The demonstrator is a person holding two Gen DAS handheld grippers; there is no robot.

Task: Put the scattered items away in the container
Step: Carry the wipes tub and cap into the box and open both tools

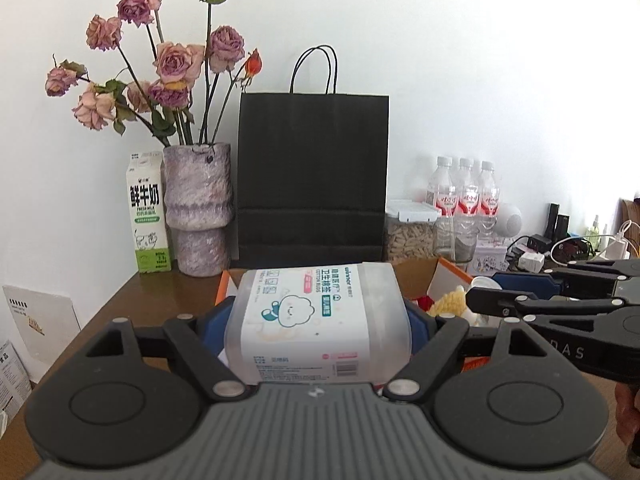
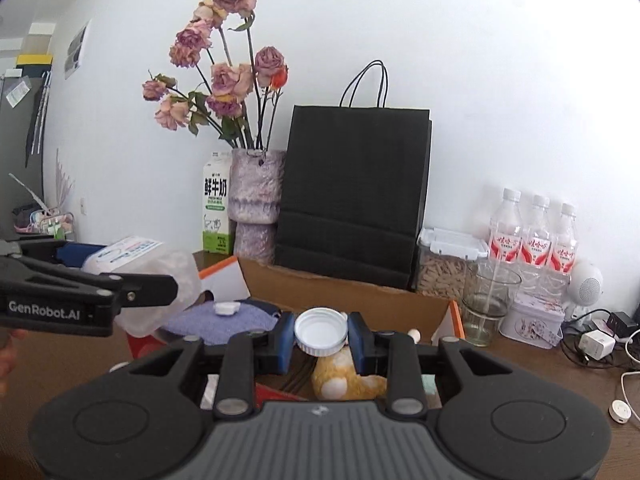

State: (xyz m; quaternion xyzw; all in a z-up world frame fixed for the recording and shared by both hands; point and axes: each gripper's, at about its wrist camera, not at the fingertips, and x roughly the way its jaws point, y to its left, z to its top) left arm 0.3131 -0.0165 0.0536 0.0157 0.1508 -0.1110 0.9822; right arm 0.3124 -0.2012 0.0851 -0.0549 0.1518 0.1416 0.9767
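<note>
both grippers are held above the cardboard box (image 2: 344,288), each carrying one item, so that two pieces can be brought to the container in one pass.

left gripper (image 1: 318,320): fingers spread wide and clamped across the width of a cotton swab box (image 1: 316,312), a translucent plastic tub with a printed label. it is gripped on its long sides, label up, which keeps it level and clear of the box rim. in the right wrist view the tub is seen from the side, just over the box's left flap.

right gripper (image 2: 321,340): blue-padded fingers closed narrowly on a white bottle cap (image 2: 321,331), pinched at its ribbed rim with the open side up. a rim grip is judged the only secure hold on so small and flat a part.

box contents visible below: a yellow plush toy (image 2: 344,380), a purple cloth (image 2: 224,320) with a small white piece resting on it. the box stands on the brown tabletop (image 2: 540,380), in front of a black paper bag (image 2: 352,192).

judgement: both items are over or near the opening and not yet released; lowering before release would limit bounce.
</note>
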